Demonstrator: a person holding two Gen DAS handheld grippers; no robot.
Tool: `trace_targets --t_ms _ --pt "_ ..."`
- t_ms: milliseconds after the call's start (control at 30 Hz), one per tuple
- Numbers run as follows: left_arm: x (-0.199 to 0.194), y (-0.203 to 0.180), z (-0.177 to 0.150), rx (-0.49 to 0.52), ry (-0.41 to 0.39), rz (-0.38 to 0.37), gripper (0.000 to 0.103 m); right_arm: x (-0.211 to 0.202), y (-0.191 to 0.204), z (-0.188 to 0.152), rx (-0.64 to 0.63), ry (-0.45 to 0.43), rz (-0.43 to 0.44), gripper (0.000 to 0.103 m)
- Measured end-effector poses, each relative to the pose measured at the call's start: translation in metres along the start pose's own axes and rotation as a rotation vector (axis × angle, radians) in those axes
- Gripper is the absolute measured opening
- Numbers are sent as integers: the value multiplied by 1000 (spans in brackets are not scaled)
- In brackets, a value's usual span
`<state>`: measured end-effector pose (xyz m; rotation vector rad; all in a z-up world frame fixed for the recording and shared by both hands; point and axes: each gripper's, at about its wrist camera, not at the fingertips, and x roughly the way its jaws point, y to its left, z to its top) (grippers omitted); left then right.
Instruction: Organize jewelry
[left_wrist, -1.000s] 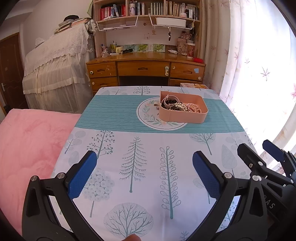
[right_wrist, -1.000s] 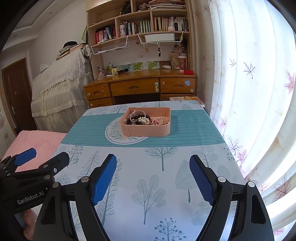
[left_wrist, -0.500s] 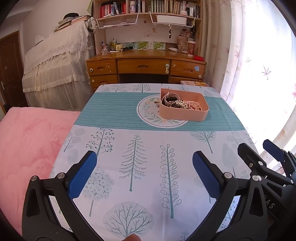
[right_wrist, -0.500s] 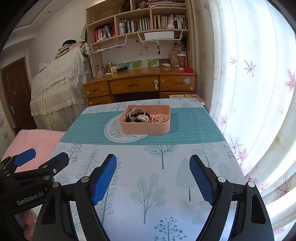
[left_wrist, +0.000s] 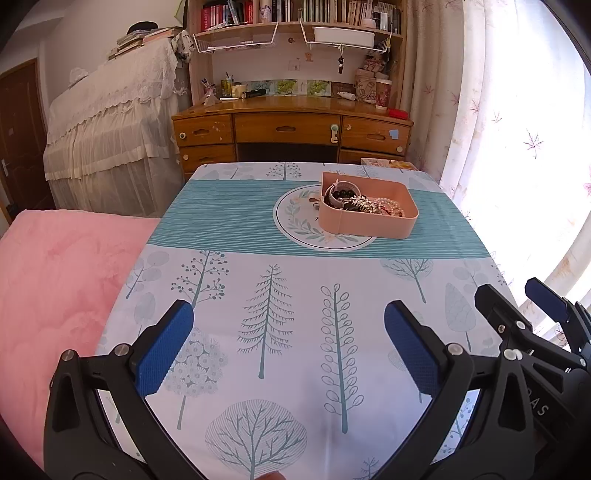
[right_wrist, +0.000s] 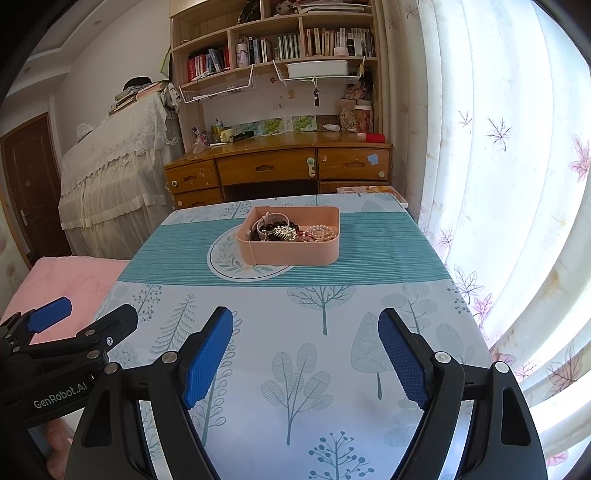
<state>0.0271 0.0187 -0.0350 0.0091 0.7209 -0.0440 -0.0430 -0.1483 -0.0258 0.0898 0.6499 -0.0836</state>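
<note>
A pink rectangular tray (left_wrist: 364, 223) (right_wrist: 291, 254) stands on the far half of the table, partly over a round printed mat (left_wrist: 295, 218) (right_wrist: 227, 256). Tangled jewelry lies inside it: dark beads, a silver piece (right_wrist: 284, 233) and a pearl bracelet (left_wrist: 391, 206) (right_wrist: 322, 232). My left gripper (left_wrist: 289, 341) hovers open over the near tablecloth with nothing between its blue pads. My right gripper (right_wrist: 306, 349) is open too and empty, well short of the tray. Each gripper shows at the edge of the other's view.
The table (left_wrist: 258, 302) carries a tree-print cloth with a teal striped band. A pink blanket (left_wrist: 55, 288) lies to the left. Behind stand a wooden desk (left_wrist: 291, 129) with bookshelves, a lace-covered piece of furniture (left_wrist: 110, 129), and a curtain (right_wrist: 498, 147) on the right.
Both views have tilted slightly, so the tray and desk sit a little lower in the picture. The grippers stay open and the tray has not moved.
</note>
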Motion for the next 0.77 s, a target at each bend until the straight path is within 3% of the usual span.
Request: trace_targets --t_ms 767 --pt "-2 5 -5 -8 2 -8 103 0 1 1 -1 0 0 82"
